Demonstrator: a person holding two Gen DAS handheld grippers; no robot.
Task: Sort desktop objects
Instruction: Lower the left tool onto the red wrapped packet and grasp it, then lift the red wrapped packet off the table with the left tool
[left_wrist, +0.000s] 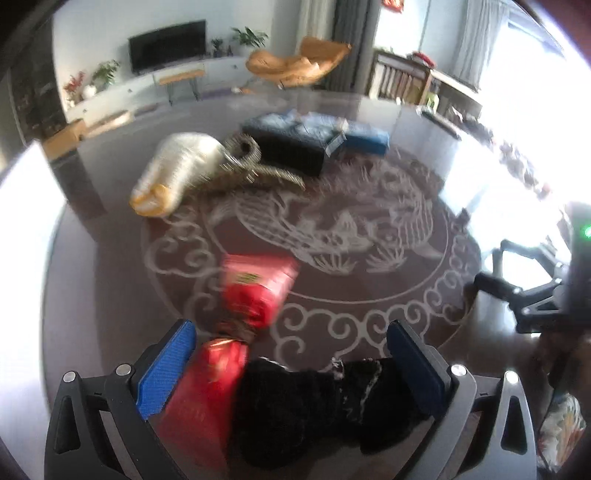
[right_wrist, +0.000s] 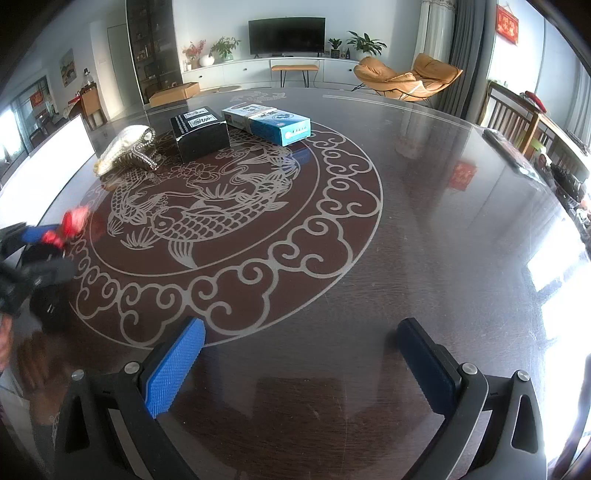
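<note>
My left gripper (left_wrist: 291, 350) is open, its fingers around a red wrapped packet (left_wrist: 207, 384) and a black fuzzy item (left_wrist: 314, 402) that lie between them. A second red packet (left_wrist: 258, 284) lies just ahead on the dark round table (left_wrist: 110, 288). Further back are a silver pouch (left_wrist: 173, 170), a striped hair clip (left_wrist: 251, 162), a black box (left_wrist: 288, 144) and a blue box (left_wrist: 365, 136). My right gripper (right_wrist: 301, 336) is open and empty over bare table. In its view the left gripper (right_wrist: 33, 254) holds red stuff at far left, with the black box (right_wrist: 201, 134) and blue box (right_wrist: 269, 123) beyond.
The table (right_wrist: 443, 221) bears a pale fish and cloud pattern. A dark remote (right_wrist: 502, 144) lies near its right edge. Wooden chairs (right_wrist: 517, 114) stand at the right. The right gripper shows at the right of the left wrist view (left_wrist: 532, 291).
</note>
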